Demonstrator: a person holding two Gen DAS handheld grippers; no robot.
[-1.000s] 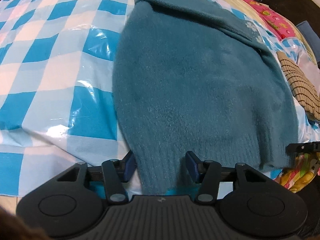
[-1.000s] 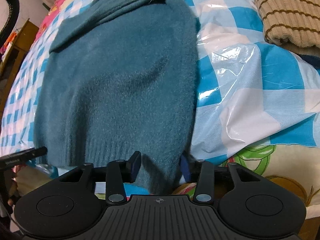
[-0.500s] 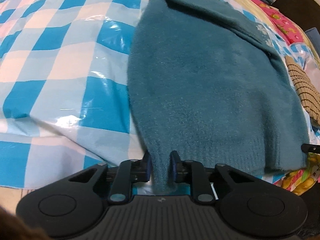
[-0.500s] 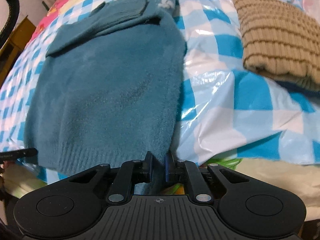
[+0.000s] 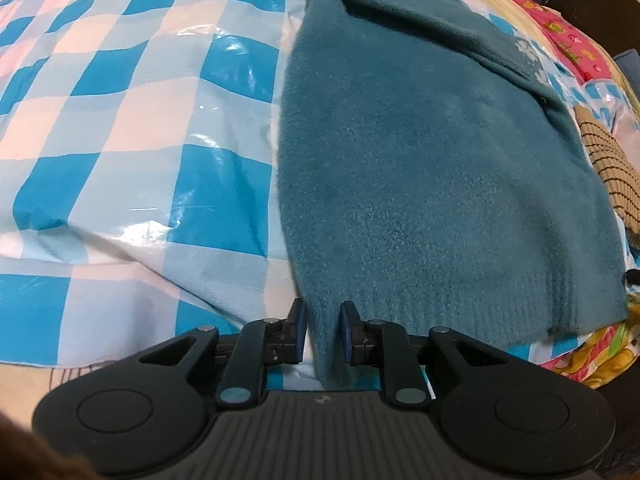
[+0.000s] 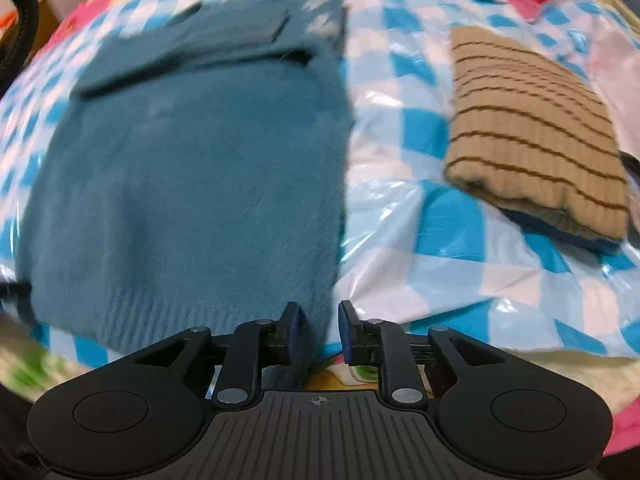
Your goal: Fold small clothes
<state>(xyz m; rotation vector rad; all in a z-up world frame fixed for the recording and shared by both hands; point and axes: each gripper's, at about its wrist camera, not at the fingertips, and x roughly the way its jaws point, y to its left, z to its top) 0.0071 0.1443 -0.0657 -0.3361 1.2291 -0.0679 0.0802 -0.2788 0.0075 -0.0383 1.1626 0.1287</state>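
A fuzzy teal sweater (image 5: 420,184) lies flat on a blue-and-white checked plastic sheet (image 5: 120,128), sleeves folded across its top. My left gripper (image 5: 323,332) is shut on the sweater's near left hem corner. My right gripper (image 6: 318,330) is shut on the sweater (image 6: 192,184) at its near right hem corner. The hem runs between the two grippers along the bed's near edge.
A folded tan sweater with brown stripes (image 6: 536,136) lies on the checked sheet (image 6: 440,256) to the right of the teal one; it also shows in the left wrist view (image 5: 612,168). A colourful printed quilt (image 5: 576,40) lies beyond and under the sheet.
Both grippers closed from open onto the hem corners of the teal sweater. The right wrist view has since lifted and tilted, with motion blur, showing more of the bed.
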